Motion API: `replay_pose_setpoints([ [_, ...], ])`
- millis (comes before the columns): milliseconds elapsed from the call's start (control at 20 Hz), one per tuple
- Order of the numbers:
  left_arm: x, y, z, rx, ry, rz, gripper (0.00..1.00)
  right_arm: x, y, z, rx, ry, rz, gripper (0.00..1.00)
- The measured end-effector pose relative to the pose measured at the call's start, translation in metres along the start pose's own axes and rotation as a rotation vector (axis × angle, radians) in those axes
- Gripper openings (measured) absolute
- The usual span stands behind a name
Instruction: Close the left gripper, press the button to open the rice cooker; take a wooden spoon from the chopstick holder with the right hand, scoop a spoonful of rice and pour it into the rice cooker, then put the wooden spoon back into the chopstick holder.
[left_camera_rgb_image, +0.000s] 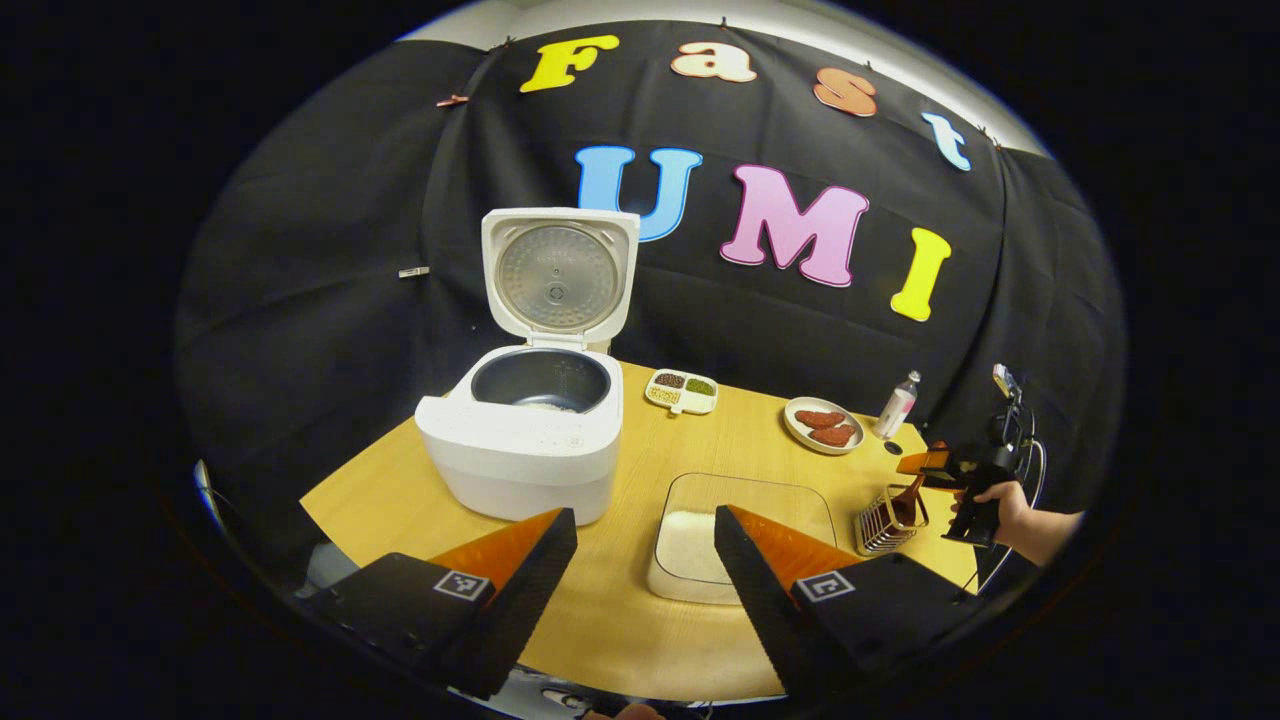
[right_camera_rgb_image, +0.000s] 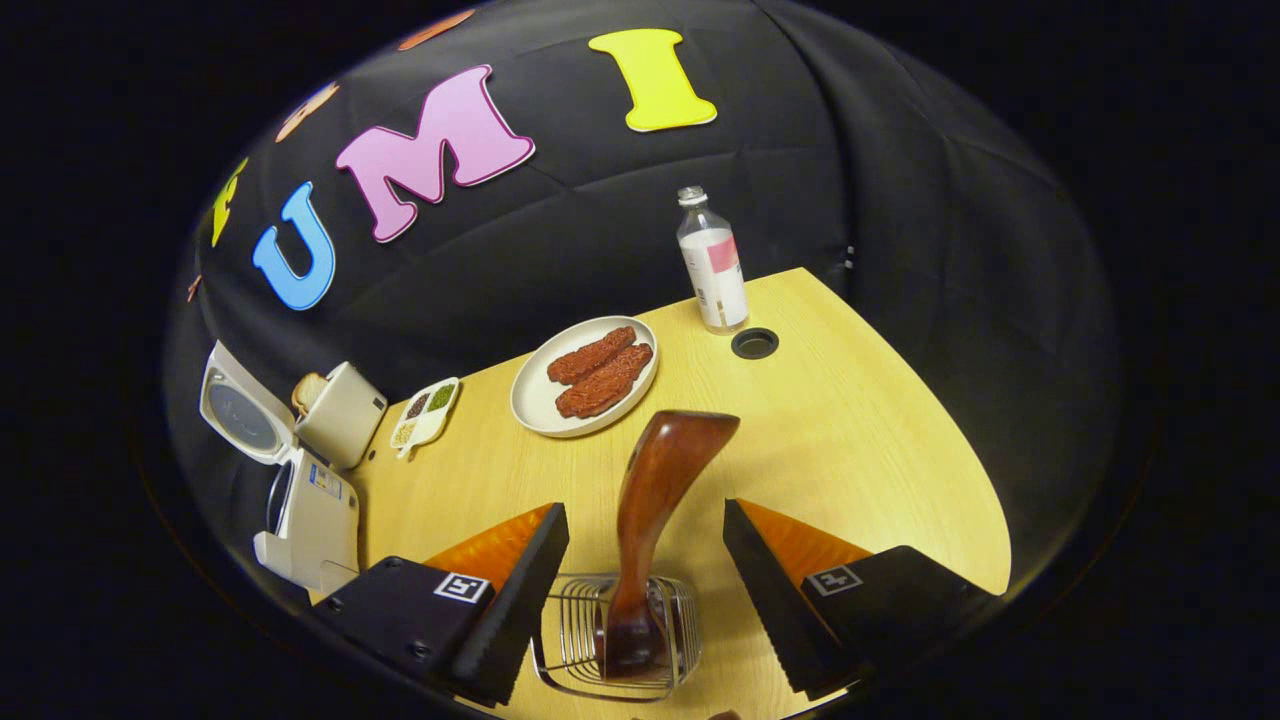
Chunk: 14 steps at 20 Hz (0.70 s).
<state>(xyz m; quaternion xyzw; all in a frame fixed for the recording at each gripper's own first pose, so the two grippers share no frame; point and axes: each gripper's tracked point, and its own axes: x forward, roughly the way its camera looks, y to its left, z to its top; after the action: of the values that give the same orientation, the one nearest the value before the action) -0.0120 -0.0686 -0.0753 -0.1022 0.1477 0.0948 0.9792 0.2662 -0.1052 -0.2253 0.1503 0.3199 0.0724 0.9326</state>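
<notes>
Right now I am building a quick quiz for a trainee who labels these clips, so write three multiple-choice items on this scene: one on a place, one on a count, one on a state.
1. Where does the wooden spoon stand?
A. In the wire chopstick holder
B. On the white plate
C. Inside the rice cooker

2. How many reddish pieces of food lie on the white plate?
A. One
B. Two
C. Four

3. What is the state of the rice cooker's lid?
A. Shut flat
B. Lying on the table
C. Raised open

Answers:
1. A, since the spoon rises from the holder between the right hand-held gripper's open fingers, which do not touch it.
2. B, since two pieces lie side by side.
3. C, since the lid stands up behind the bare inner pot.
</notes>
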Motion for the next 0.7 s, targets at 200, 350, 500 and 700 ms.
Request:
replay_pose_setpoints([
  [200, 0.005, -0.002, -0.009, -0.015, 0.017, 0.017, 0.95, 0.013, 0.006, -0.006, 0.020, 0.050, 0.021, 0.85],
  [350, 0.004, -0.004, -0.015, -0.001, 0.025, 0.021, 0.95, 0.015, 0.006, -0.013, 0.042, 0.087, 0.007, 0.50],
  [500, 0.003, -0.009, -0.021, -0.042, 0.036, 0.004, 0.95, 0.002, -0.002, -0.003, 0.044, 0.060, -0.018, 0.14],
  [700, 0.001, -0.010, -0.023, -0.076, 0.025, -0.019, 0.95, -0.011, 0.002, 0.008, 0.083, 0.032, -0.023, 0.18],
])
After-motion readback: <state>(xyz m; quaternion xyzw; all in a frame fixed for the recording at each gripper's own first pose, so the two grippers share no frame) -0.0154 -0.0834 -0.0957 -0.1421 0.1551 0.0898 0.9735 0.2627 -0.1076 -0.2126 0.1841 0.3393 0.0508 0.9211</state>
